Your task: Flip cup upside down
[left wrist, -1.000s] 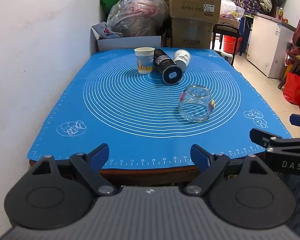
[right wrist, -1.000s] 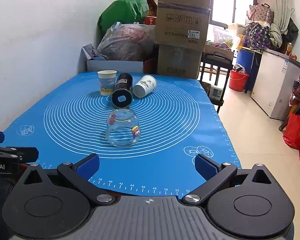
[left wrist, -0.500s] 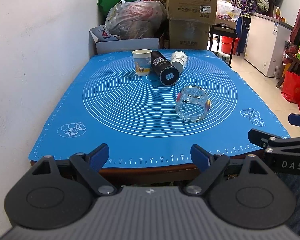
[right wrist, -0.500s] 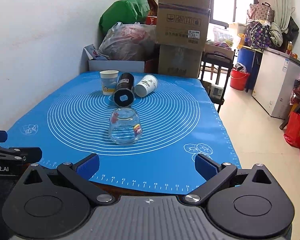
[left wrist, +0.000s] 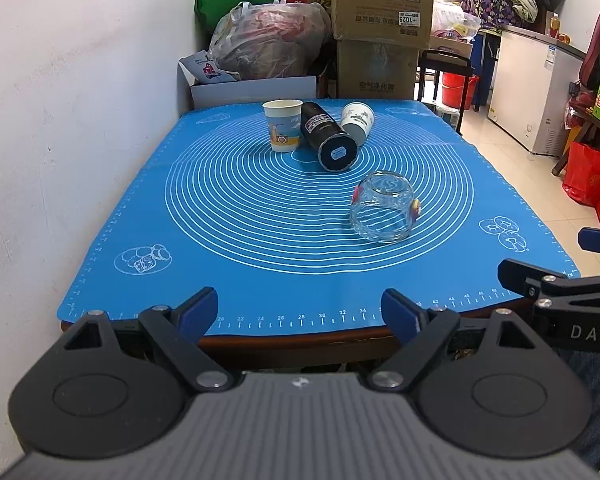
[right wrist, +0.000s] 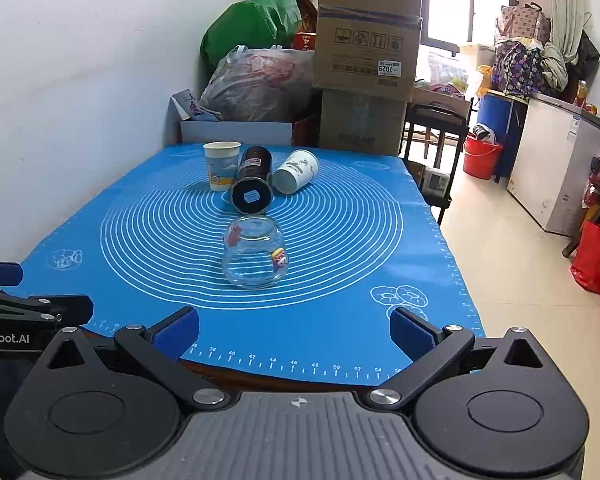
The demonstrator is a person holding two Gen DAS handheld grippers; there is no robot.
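A clear glass cup (left wrist: 383, 208) with small cartoon stickers rests mouth down on the blue mat (left wrist: 228, 264); it also shows in the right wrist view (right wrist: 255, 257). An upright paper cup (left wrist: 283, 125) (right wrist: 221, 165) stands at the back. A black cup (left wrist: 329, 136) (right wrist: 253, 185) and a white paper cup (left wrist: 357, 120) (right wrist: 296, 171) lie on their sides beside it. My left gripper (left wrist: 300, 312) is open and empty at the table's near edge. My right gripper (right wrist: 296, 332) is open and empty at the near edge too, facing the glass cup.
A white wall (left wrist: 60, 100) runs along the left of the table. Bags (left wrist: 268, 44) and cardboard boxes (left wrist: 380, 20) are stacked behind the far edge. A chair (right wrist: 432, 136), a red bucket (right wrist: 482, 156) and a white freezer (right wrist: 556, 160) stand on the right.
Both grippers have drawn back slightly from the table, so the cups look a little smaller and farther. Nothing on the mat has moved. Both grippers stay open.
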